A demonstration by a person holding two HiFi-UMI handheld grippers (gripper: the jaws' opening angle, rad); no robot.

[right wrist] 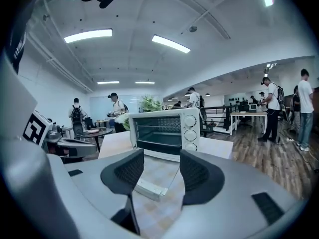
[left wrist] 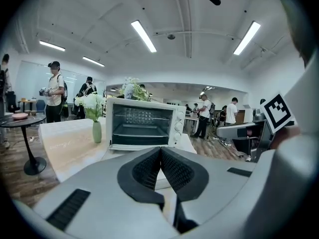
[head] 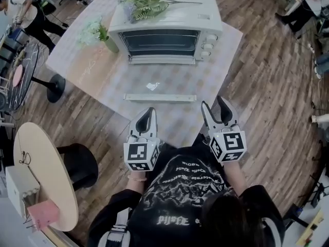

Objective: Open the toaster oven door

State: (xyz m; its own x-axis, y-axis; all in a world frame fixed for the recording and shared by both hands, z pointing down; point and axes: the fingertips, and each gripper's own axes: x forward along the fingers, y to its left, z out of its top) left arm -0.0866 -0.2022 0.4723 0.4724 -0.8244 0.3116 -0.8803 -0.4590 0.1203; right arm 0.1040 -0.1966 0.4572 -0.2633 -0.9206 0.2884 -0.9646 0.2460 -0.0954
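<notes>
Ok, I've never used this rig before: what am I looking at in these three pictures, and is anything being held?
There is no robot arm here. A person holds a pair of tongs in each hand. The head view comes from a camera on the person's head, looking down at the table. The two gripper views come from cameras riding on each pair, looking along its jaws. On the table stand a white toaster oven with greenery on top and a vase of flowers beside it. A white bar and a small scrap lie nearer the person. The left tongs are shut on nothing. The right tongs are open and empty. Neither touches the oven.
</notes>
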